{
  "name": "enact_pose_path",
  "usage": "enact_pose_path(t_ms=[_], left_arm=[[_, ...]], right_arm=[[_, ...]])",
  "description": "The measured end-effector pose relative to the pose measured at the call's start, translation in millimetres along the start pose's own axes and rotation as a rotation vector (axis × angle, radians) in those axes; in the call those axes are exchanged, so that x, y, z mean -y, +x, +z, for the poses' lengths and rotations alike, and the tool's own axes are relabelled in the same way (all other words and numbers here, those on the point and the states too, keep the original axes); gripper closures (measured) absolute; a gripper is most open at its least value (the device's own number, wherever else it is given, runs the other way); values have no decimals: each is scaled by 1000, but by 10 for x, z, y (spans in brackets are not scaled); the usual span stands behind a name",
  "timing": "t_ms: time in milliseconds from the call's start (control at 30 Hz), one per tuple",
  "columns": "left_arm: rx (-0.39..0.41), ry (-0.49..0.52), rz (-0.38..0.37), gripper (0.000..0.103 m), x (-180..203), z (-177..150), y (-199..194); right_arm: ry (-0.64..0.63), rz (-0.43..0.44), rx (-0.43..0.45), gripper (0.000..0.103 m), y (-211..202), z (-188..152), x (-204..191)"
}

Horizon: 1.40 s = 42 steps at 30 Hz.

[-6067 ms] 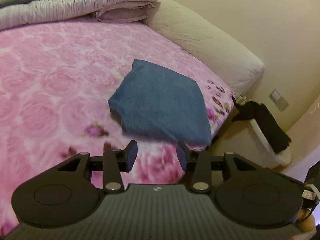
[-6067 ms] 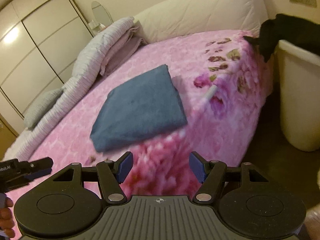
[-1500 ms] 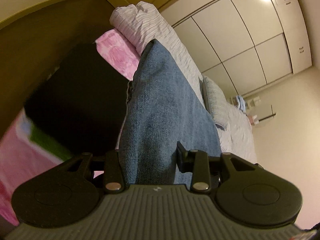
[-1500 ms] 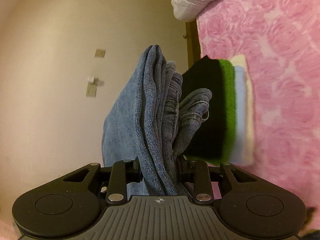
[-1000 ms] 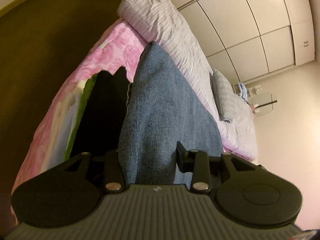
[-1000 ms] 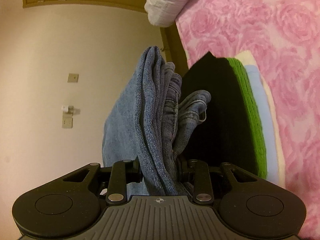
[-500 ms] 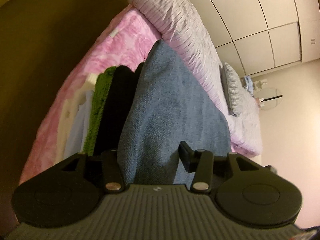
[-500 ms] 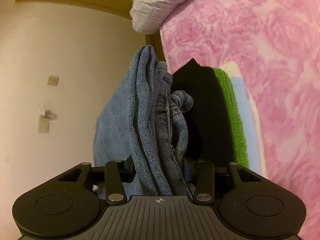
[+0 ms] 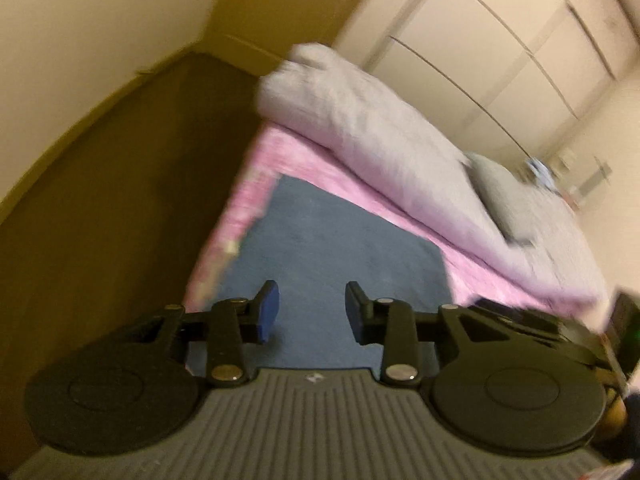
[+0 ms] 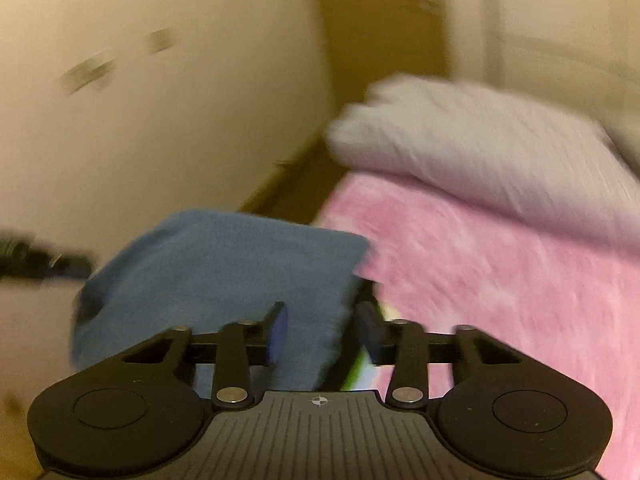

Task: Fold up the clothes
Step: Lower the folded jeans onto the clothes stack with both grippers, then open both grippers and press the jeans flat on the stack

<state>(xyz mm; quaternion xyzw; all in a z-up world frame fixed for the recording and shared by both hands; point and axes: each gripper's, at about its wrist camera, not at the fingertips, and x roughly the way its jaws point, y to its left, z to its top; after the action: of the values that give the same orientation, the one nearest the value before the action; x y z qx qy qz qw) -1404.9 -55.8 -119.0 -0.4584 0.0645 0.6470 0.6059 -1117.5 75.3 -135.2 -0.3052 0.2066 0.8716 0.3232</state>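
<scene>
Both views are motion-blurred, so fine detail is lost. My left gripper (image 9: 312, 310) has its jaws spread wide with nothing between them, hovering just above the folded jeans (image 9: 332, 248). My right gripper (image 10: 320, 332) is also wide apart and grips nothing; the near edge of the jeans (image 10: 224, 272) shows through the gap between its fingers, but I cannot tell if it touches them.

The jeans lie flat near the corner of the bed, on the pink floral bedspread (image 9: 288, 152). In the right view a sliver of green and pale fabric (image 10: 360, 376) peeks out under the jeans' right edge, mostly hidden by the denim and the right finger, so I can't make out what those items are. A dark blurred shape (image 10: 36, 264) pokes in from the left edge there; too smeared to identify.

Beyond the jeans, a rolled pale striped quilt (image 9: 372, 136) runs along the far side of the bed, with a grey pillow (image 9: 496, 196) on it. Farther back, cream wardrobe doors (image 9: 500, 40) and dark floor (image 9: 100, 200) left of the bed.
</scene>
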Motion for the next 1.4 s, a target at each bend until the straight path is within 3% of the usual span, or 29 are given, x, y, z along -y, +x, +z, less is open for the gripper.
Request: enact_pose_path(t_ms=[67, 133, 233, 367, 467, 533, 700, 800, 900, 1000, 1133, 1333, 1400], left_arm=[[-35, 31, -9, 75, 36, -98, 69], [-73, 57, 31, 79, 31, -204, 171], [-76, 45, 43, 81, -89, -351, 341], [-49, -23, 34, 87, -306, -386, 466], [-59, -14, 43, 88, -274, -350, 443], [-67, 28, 54, 89, -185, -347, 361], [-84, 75, 46, 89, -137, -494, 195], [-98, 101, 48, 89, -117, -583, 117], [-121, 70, 66, 87, -163, -607, 167], [-97, 81, 62, 89, -91, -399, 264], [-49, 118, 52, 89, 52, -36, 419], [24, 173, 38, 89, 266, 508, 652], [35, 161, 43, 89, 284, 686, 838]], right_arm=[[-110, 29, -2, 71, 25, -58, -195], [-181, 1, -30, 71, 146, -188, -282], [-148, 14, -117, 71, 335, -329, -196], [-104, 44, -152, 71, 517, -431, -72], [-23, 78, -173, 71, 600, -388, 18], [19, 75, -193, 71, 529, -321, 71], [-67, 15, -142, 71, 71, -274, -108], [-126, 107, -129, 71, -103, -353, -312], [-192, 144, -224, 71, 58, -576, -429], [-172, 141, -300, 71, 162, -638, -388], [-102, 116, -289, 71, 86, -345, -236], [-52, 3, -73, 71, 259, 284, 1], [-25, -21, -41, 71, 401, 457, 42]])
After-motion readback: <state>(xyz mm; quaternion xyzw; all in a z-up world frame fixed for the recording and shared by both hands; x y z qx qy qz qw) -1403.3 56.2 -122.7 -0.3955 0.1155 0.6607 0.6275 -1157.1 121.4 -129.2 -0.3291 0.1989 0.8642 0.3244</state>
